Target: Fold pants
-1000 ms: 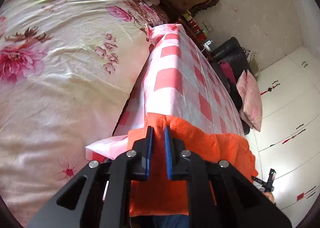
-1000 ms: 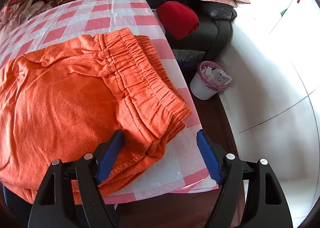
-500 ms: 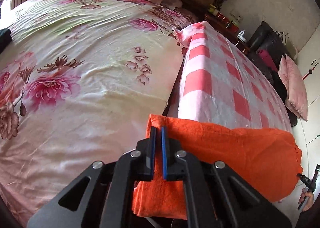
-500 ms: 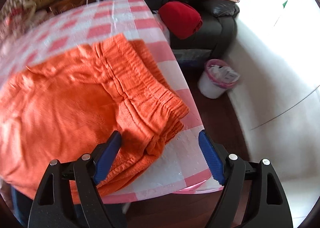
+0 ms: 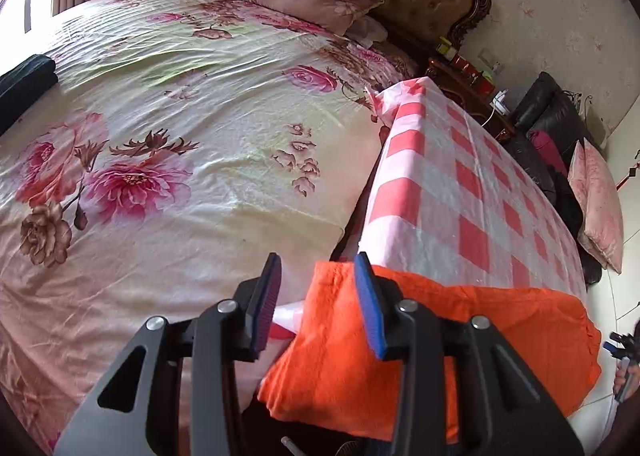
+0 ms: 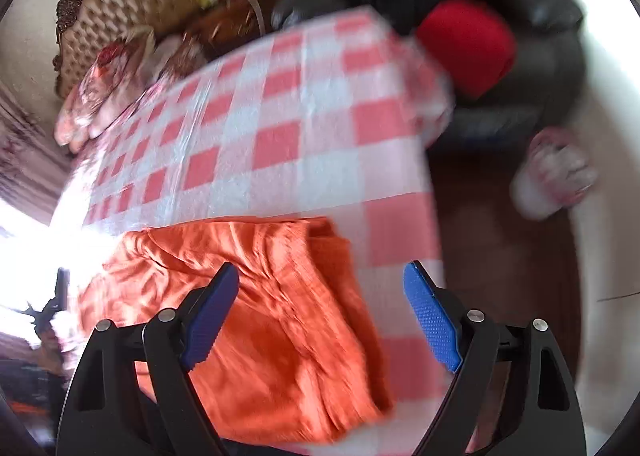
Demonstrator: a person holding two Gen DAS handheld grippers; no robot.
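1. Presently, item: pants, orange, lying in a doubled bundle at the near end of the table. The bundle sat at 5 o'clock in the left wrist view and between 6 and 7 o'clock in the right wrist view. Its near edge appeared to hang past the table edge.
2. Item: left gripper, fingers moderately apart and clamping nothing. Its right finger lay over the bundle's corner at 6 o'clock, and a little cloth stood in the gap.
3. Item: right gripper, fingers spread wide and holding nothing, over the bundle's other side. That view was blurred, so you could not tell whether a pad touched the cloth.
4. Item: checked cloth on the table, bare towards 12 o'clock. The bed lay beside it at 9 o'clock.
5. Judgement: a fold looked laid and you seemed to be between grips.
6. Handling note: the step called for lifting both grippers straight off without snagging the corner. You did best to take the next grips on the layered edges, both layers together.
7. Risk noted: the overhang could have dragged the bundle off, so sliding it towards 12 o'clock first was the safer course.
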